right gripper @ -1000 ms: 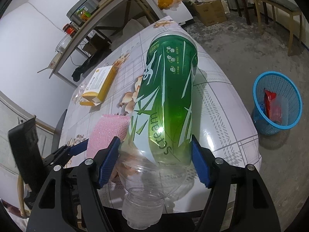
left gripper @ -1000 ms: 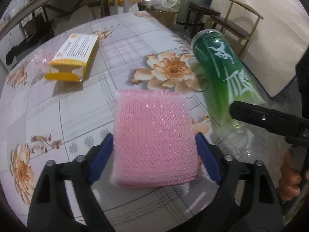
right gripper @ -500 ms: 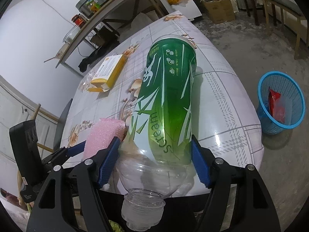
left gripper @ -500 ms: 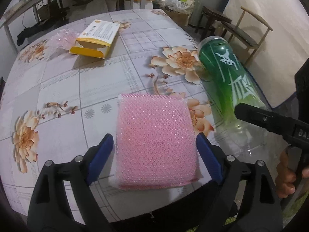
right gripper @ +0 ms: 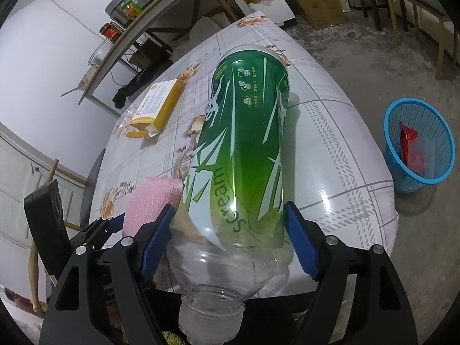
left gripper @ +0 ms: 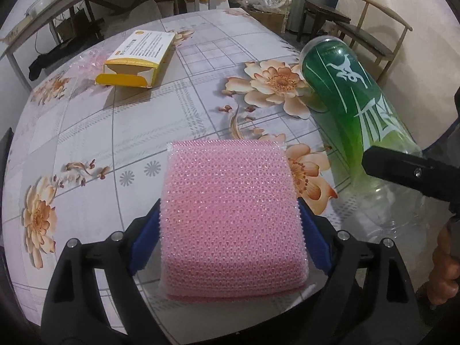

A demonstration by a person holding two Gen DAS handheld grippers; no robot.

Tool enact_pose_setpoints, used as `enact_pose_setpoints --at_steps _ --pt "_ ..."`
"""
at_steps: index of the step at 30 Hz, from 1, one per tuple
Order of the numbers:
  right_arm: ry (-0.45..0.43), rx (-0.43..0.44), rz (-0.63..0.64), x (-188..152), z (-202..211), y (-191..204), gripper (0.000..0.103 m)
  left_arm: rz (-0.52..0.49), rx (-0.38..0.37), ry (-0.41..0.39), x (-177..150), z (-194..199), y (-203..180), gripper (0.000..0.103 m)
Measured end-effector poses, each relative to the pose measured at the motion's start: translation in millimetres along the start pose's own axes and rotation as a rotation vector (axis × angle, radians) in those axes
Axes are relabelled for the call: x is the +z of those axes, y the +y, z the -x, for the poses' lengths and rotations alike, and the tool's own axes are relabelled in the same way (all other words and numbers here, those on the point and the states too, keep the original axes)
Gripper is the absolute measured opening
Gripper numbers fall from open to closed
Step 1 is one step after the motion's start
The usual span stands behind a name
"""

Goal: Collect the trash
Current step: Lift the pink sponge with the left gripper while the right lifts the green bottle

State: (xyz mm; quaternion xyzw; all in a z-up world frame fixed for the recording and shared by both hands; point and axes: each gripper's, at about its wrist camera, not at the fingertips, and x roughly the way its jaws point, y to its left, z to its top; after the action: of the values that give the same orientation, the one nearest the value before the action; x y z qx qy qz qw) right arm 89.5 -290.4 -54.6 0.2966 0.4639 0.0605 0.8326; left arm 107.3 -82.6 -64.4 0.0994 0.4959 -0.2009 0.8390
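Observation:
My left gripper (left gripper: 230,230) is shut on a pink bubble-wrap pad (left gripper: 233,215) and holds it above the near edge of the floral table (left gripper: 86,132). My right gripper (right gripper: 230,230) is shut on a large empty bottle with a green label (right gripper: 244,149), neck toward the camera. The bottle also shows at the right of the left wrist view (left gripper: 356,109). The pad shows at the left of the right wrist view (right gripper: 149,201). A blue trash basket (right gripper: 419,149) with a red wrapper inside stands on the floor, right of the table.
An open yellow and white carton (left gripper: 138,57) lies on the table's far left; it also shows in the right wrist view (right gripper: 158,109). Clear plastic wrap (left gripper: 89,60) lies beside it. Wooden chairs (left gripper: 373,37), boxes and a shelf stand behind the table.
Both grippers have risen and drawn back toward the table's near edge, each still holding its item. The carton now looks farther off.

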Motion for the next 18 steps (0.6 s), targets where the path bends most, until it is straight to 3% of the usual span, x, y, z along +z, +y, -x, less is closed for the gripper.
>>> enact_pose_setpoints --at_steps 18 --pt "-0.019 0.016 -0.007 -0.8 -1.3 -0.9 0.07 -0.035 0.026 -0.031 -0.2 0.2 -8.6 0.077"
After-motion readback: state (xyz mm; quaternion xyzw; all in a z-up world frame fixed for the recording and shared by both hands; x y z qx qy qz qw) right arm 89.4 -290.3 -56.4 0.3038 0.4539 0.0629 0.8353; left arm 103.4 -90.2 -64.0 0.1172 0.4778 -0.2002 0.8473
